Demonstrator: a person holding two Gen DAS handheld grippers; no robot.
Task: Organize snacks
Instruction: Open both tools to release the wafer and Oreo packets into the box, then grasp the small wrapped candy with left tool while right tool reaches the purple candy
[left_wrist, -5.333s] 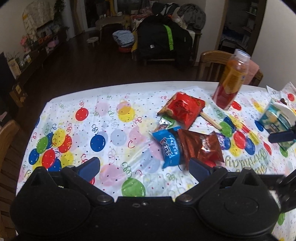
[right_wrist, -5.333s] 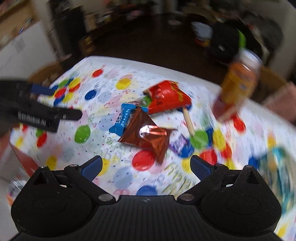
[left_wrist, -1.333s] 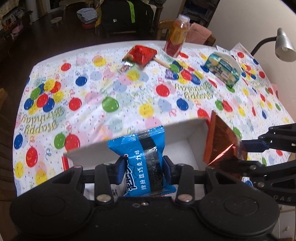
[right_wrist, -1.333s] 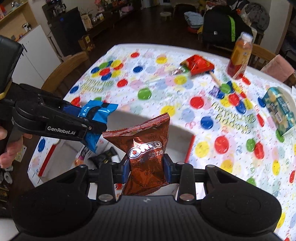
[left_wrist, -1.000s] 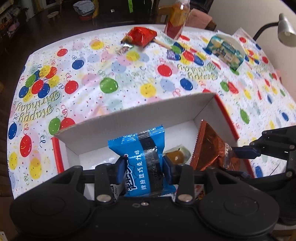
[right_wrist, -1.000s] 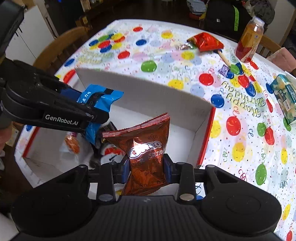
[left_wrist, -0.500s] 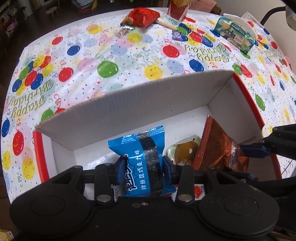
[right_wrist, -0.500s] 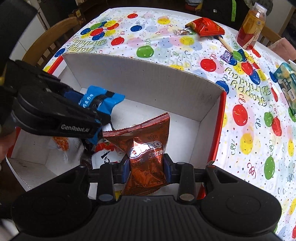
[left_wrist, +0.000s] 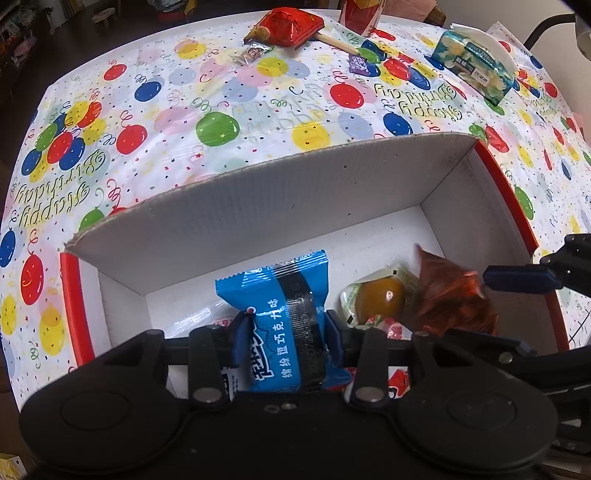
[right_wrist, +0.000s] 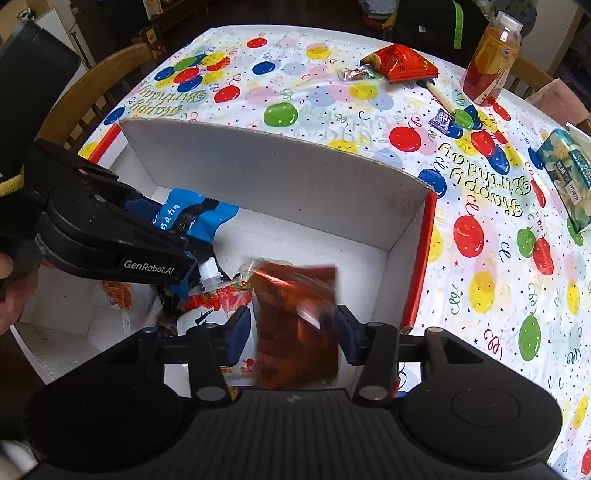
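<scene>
A white cardboard box (left_wrist: 258, 206) with red rims sits at the near edge of the balloon-print table. My left gripper (left_wrist: 286, 328) hangs over the box, shut on a blue Oreo packet (left_wrist: 284, 295); in the right wrist view that packet (right_wrist: 199, 214) sticks out from the gripper. My right gripper (right_wrist: 291, 326) is open, with a gap between each pad and the brown Oreo packet (right_wrist: 295, 306). That packet is blurred and sits low inside the box (right_wrist: 277, 166) by its right wall. Under it lie a jelly cup (left_wrist: 380, 295) and a spouted pouch (right_wrist: 210, 269).
Far across the table lie a red snack bag (right_wrist: 399, 62), a small wrapped candy (left_wrist: 251, 53), a wooden stick (right_wrist: 437, 96) and a purple candy (right_wrist: 441, 120). An orange drink bottle (right_wrist: 487, 59) stands behind them. A tissue pack (left_wrist: 472, 62) lies at the right, a wooden chair (right_wrist: 99, 81) at the left.
My right gripper has opened and the brown Oreo packet has slipped down into the box. Both grippers came lower over the box. The left still grips the blue packet.
</scene>
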